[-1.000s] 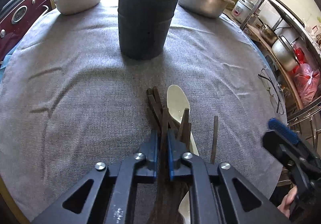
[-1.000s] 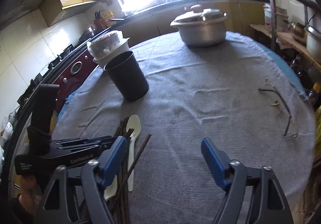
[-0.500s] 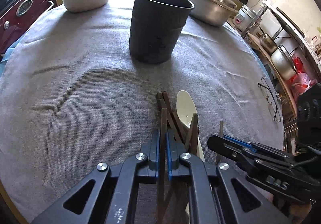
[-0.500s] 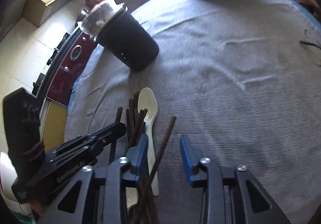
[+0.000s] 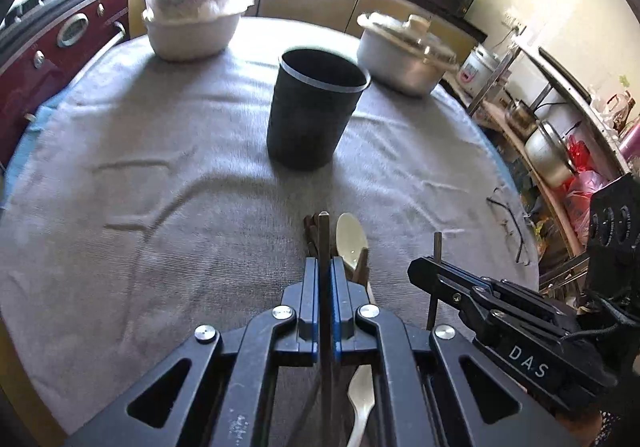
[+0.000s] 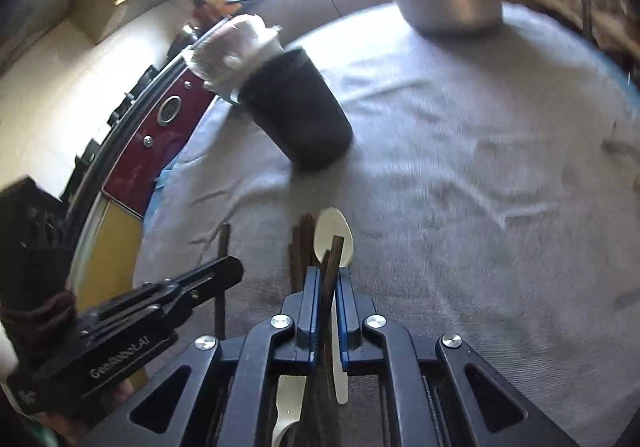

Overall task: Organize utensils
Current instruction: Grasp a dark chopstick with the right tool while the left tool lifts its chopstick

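A black cup [image 5: 316, 115] [image 6: 296, 111] stands upright mid-table. Nearer to me, a cream plastic spoon [image 5: 351, 241] [image 6: 332, 235] lies beside a small pile of dark chopsticks [image 5: 310, 231] [image 6: 298, 251] on the grey cloth. My left gripper [image 5: 325, 263] is shut on one dark chopstick, whose tip sticks out ahead of the pads. The right wrist view shows it at the left [image 6: 232, 267]. My right gripper [image 6: 327, 275] is over the pile. Its jaws are closing tight on another dark chopstick [image 6: 334, 259], and the pads press on it. It also shows at the right [image 5: 424, 271] in the left wrist view.
A white bowl covered in plastic [image 5: 192, 23] stands at the back left and a lidded metal pot [image 5: 404, 55] at the back right. Spectacles [image 5: 508, 219] lie near the right edge of the round cloth-covered table [image 5: 140, 167]. A red appliance [image 5: 52, 59] stands beyond the left edge.
My right gripper moved left over the pile and closed from wide open onto a chopstick. My left gripper rose a little, still shut on its chopstick.
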